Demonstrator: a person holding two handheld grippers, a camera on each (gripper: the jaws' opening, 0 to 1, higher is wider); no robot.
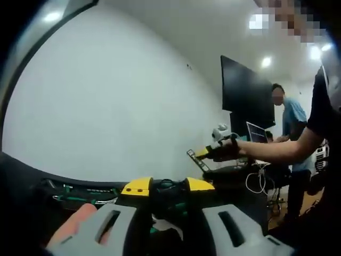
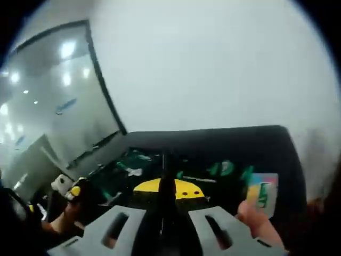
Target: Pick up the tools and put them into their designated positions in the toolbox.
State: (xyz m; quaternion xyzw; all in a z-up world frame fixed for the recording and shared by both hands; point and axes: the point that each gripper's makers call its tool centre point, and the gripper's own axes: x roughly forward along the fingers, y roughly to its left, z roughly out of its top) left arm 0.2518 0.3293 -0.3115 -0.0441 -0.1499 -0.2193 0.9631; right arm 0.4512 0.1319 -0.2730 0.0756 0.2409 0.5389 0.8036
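Observation:
The black toolbox [image 2: 213, 144] stands open, its lid raised, with green-handled tools [image 2: 221, 169] in its tray and yellow latches [image 2: 184, 189] on the near rim. My right gripper [image 2: 165, 226] is shut on a slim dark tool [image 2: 165, 170] that rises between its jaws over the box. In the left gripper view the right gripper [image 1: 213, 153] hangs at the right on a person's arm, the tool sticking out of it. My left gripper [image 1: 170, 229] hovers over the toolbox [image 1: 80, 192], jaws apart, yellow latches [image 1: 137, 186] just ahead. It appears at the left [image 2: 69, 192].
A plain white wall [image 1: 117, 106] rises behind the box. A black screen [image 1: 245, 90] hangs at the right, with a laptop [image 1: 257, 132] and a person in a blue shirt [image 1: 293, 117] below it. A hand [image 2: 256, 218] holds a coloured card [image 2: 262, 194] by the box.

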